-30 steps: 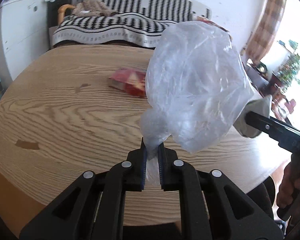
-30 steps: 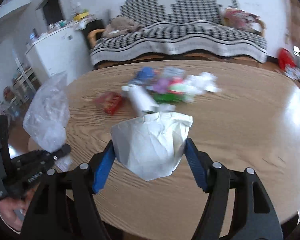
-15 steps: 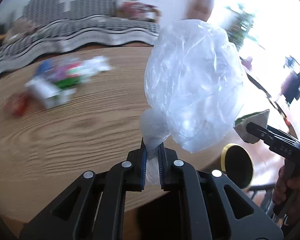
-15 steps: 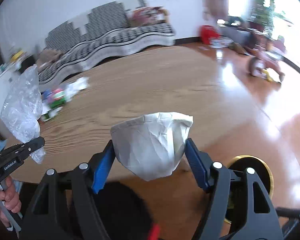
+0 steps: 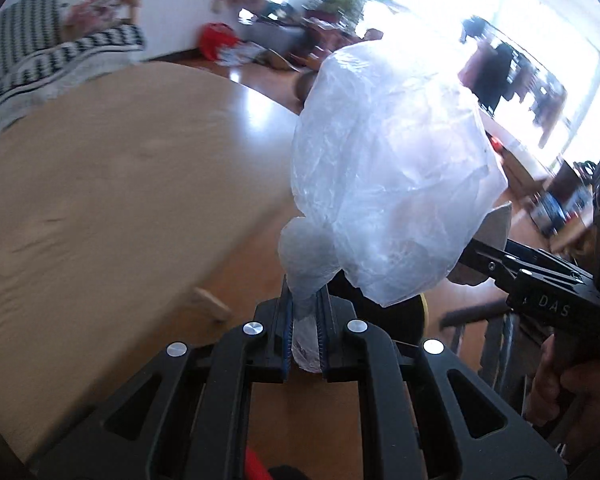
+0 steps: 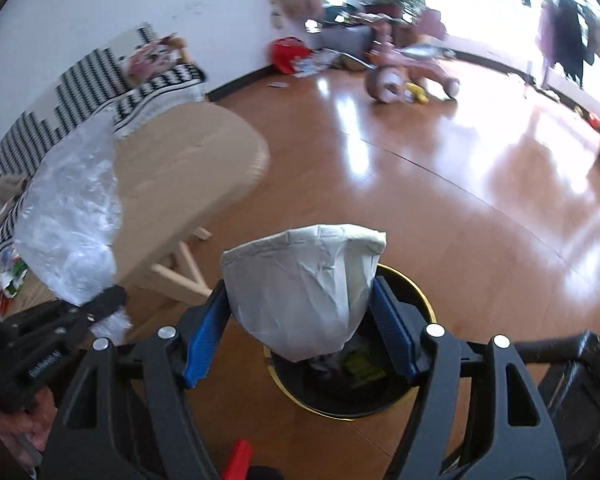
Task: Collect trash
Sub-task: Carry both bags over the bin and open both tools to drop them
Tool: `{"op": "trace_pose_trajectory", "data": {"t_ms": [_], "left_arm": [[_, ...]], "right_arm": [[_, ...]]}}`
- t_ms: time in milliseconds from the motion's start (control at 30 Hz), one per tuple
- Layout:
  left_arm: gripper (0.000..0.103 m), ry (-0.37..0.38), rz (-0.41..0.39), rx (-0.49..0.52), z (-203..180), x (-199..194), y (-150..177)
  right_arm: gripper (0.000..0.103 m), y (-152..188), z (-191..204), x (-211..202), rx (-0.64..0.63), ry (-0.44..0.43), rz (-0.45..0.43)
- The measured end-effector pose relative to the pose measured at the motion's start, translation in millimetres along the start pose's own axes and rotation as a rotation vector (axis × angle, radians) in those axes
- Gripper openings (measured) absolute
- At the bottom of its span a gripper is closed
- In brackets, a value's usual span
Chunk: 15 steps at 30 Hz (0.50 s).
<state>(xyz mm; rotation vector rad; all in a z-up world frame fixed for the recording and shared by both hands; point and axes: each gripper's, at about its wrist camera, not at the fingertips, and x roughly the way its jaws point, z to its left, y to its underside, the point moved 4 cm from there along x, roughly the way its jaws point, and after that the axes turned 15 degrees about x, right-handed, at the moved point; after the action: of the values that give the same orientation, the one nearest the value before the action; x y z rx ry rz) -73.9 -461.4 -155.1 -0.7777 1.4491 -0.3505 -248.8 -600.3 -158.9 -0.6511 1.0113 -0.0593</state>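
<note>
On the left, our left gripper point(image 5: 304, 312) pinches the clear plastic bag point(image 5: 392, 176) by its twisted neck, so it hangs free beside the table point(image 5: 100, 200); on the right, our right gripper point(image 6: 300, 320) clamps the crumpled paper cup point(image 6: 300, 284) above the bin point(image 6: 420, 304), we think in order to drop it there.

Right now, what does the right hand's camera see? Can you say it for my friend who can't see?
The right gripper squeezes a crumpled white paper cup above a black bin with a gold rim, trash inside. At left, the left gripper holds a clear plastic bag beside a wooden table on a shiny floor.
</note>
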Motion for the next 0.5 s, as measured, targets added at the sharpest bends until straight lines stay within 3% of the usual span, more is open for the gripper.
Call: {"op": "trace_pose_trajectory", "data": {"t_ms": [233,500], "left_arm": [[0.009,0.103,0.089,0.02,-40,88,2],[0.01,0.128,0.183,0.06,-48,141,19]], "right_arm": [[0.069,14,-60,18,0.087,0.062,0.046],[0.069,25,-86,41,0.135,0.095,0.095]]}}
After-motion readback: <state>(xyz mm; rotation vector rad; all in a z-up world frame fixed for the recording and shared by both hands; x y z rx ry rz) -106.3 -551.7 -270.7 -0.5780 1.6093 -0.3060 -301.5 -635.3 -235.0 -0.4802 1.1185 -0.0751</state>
